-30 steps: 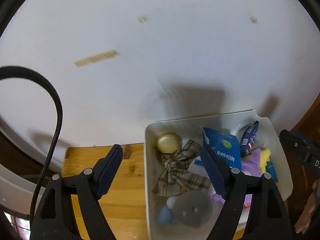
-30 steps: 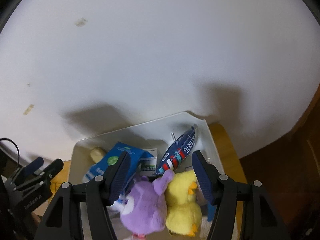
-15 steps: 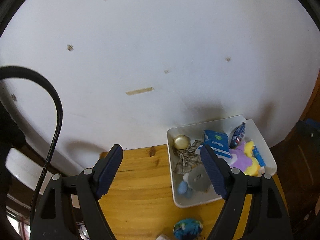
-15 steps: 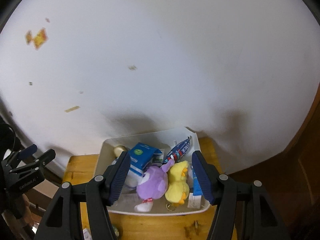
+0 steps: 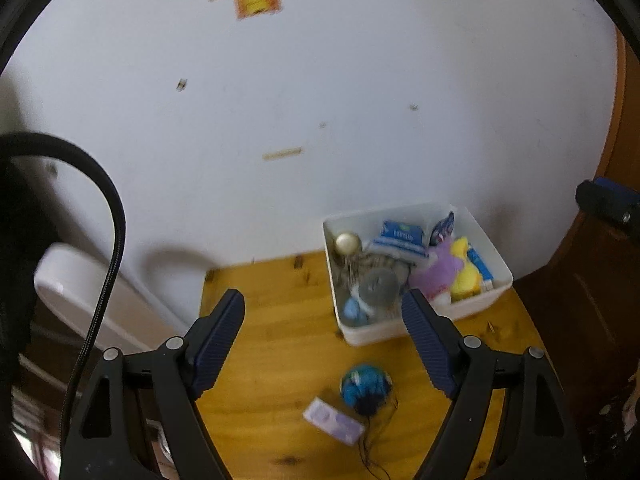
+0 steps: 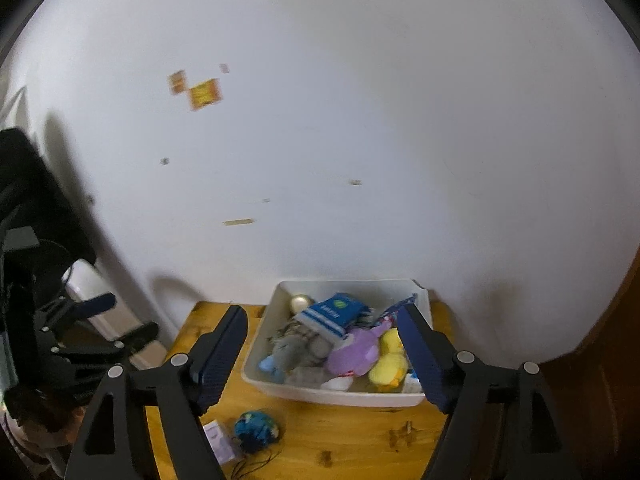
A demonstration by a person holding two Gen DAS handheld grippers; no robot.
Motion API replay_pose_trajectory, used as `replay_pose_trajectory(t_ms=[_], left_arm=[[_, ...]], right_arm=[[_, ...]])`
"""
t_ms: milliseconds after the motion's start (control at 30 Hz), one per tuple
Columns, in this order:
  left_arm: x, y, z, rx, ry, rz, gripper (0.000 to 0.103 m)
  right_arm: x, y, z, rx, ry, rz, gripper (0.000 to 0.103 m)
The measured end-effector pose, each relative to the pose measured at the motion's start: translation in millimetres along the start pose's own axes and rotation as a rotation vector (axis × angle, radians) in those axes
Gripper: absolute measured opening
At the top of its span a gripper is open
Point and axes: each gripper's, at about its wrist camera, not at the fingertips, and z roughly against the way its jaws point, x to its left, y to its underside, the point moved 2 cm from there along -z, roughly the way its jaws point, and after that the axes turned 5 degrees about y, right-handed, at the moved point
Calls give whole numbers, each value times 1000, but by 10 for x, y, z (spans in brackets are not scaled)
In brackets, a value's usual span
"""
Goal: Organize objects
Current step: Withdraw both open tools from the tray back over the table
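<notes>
A white bin stands at the back of a wooden table against the wall. It holds a purple plush, a yellow plush, a blue packet, a gold ball and other small items. A blue ball and a pale purple packet lie on the table in front of the bin. My left gripper and right gripper are open, empty and held above the table.
A white wall rises behind the table, with small stickers high up. A white appliance stands left of the table. The left gripper's body shows at the right wrist view's left edge. A dark wooden surface lies right.
Both grippers have pulled back and up from the bin. The bin now looks smaller, and the table front with the blue ball and purple packet has come into view.
</notes>
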Motion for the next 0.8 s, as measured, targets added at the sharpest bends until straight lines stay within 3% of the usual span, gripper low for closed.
replay_pose_trajectory(t_ms=[167, 367, 633, 800], left_arm=[[81, 387, 0, 8, -29, 29, 83], [211, 857, -247, 75, -17, 123, 83], [447, 1341, -746, 183, 12, 345, 83], [505, 1510, -1046, 248, -35, 411, 83]], right_arm=[[161, 201, 134, 0, -52, 24, 78], [243, 453, 68, 36, -90, 14, 78], [295, 960, -400, 154, -120, -33, 78], [307, 1343, -845, 265, -130, -86, 78]])
